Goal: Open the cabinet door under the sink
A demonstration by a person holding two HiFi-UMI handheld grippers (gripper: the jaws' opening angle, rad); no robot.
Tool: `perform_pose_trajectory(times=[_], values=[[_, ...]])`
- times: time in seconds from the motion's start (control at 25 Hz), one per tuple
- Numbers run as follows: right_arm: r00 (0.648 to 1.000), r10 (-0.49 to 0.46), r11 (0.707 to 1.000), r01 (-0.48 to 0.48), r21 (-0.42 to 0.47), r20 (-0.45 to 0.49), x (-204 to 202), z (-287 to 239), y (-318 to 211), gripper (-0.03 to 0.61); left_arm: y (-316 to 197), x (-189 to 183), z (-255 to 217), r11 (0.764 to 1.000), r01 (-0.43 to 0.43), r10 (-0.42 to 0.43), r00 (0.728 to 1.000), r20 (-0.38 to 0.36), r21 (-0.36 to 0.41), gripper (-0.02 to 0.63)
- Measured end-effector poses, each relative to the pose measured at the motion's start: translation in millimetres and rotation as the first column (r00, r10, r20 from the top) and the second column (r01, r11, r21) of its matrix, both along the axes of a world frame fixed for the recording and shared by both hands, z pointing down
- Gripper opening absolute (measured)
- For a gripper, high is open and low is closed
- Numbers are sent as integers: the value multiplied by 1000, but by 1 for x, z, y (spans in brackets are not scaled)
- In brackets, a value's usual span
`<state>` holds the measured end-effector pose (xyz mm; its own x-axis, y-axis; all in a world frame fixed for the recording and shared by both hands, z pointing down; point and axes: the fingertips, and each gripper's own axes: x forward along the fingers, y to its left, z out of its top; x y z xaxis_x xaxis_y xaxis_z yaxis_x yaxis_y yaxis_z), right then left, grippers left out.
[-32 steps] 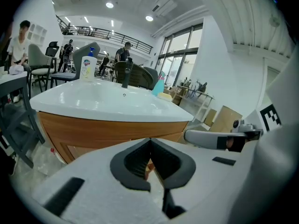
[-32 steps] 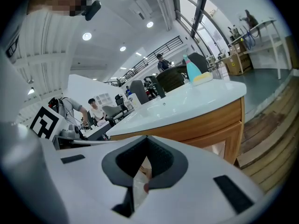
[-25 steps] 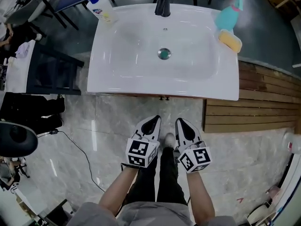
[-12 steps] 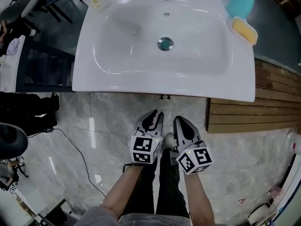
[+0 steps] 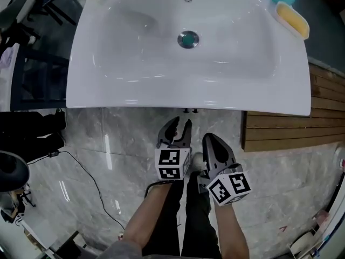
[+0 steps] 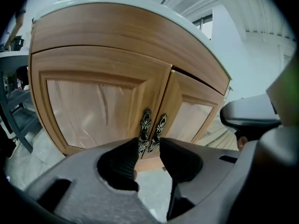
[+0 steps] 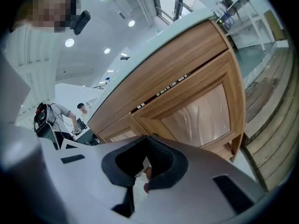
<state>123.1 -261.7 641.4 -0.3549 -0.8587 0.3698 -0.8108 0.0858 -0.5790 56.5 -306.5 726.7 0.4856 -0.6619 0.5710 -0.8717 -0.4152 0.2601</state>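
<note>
The wooden cabinet (image 6: 103, 92) under the white sink (image 5: 161, 93) fills the left gripper view, both doors closed. Two ornate dark metal handles (image 6: 145, 127) hang side by side where the doors meet; in the head view only their tips (image 5: 188, 110) show under the sink's front rim. My left gripper (image 6: 148, 152) points at the handles from a short way off, jaws opening, nothing between them. The right gripper (image 7: 148, 141) is shut and empty, facing the right door (image 7: 205, 111). In the head view, left gripper (image 5: 176, 129) and right gripper (image 5: 214, 142) hover side by side over the floor.
Wooden slat decking (image 5: 280, 131) lies on the floor right of the cabinet. A black cable (image 5: 89, 179) runs over the marble floor at left, near dark furniture (image 5: 29, 74). A yellow sponge (image 5: 294, 19) sits on the sink's right corner. My legs (image 5: 186, 220) are below the grippers.
The left jaws have gone from shut to open. The view has sunk closer to the sink, and both grippers have come down and slightly nearer the cabinet front.
</note>
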Motion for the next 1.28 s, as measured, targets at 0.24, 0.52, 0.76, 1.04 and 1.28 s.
perform_pose_trajectory(times=[0.24, 0.52, 0.76, 1.04, 1.28], values=[[1000, 6, 1000, -6, -17, -10, 9, 16, 7, 8, -18, 3, 24, 998, 51, -52, 998, -21, -27, 143], [1000, 25, 999, -25, -36, -10, 16, 24, 11, 8, -24, 8, 37, 996, 60, -63, 997, -34, -61, 141], [1000, 24, 999, -25, -47, -13, 19, 28, 16, 8, -29, 11, 40, 996, 71, -73, 997, -16, -61, 98], [999, 37, 997, -37, -61, -2, 24, 28, 23, 8, -29, 10, 39, 994, 97, -98, 995, -16, -48, 89], [1000, 28, 998, -28, -63, 9, 25, 22, 32, 8, -27, 9, 39, 993, 112, -112, 994, 1, -47, 86]])
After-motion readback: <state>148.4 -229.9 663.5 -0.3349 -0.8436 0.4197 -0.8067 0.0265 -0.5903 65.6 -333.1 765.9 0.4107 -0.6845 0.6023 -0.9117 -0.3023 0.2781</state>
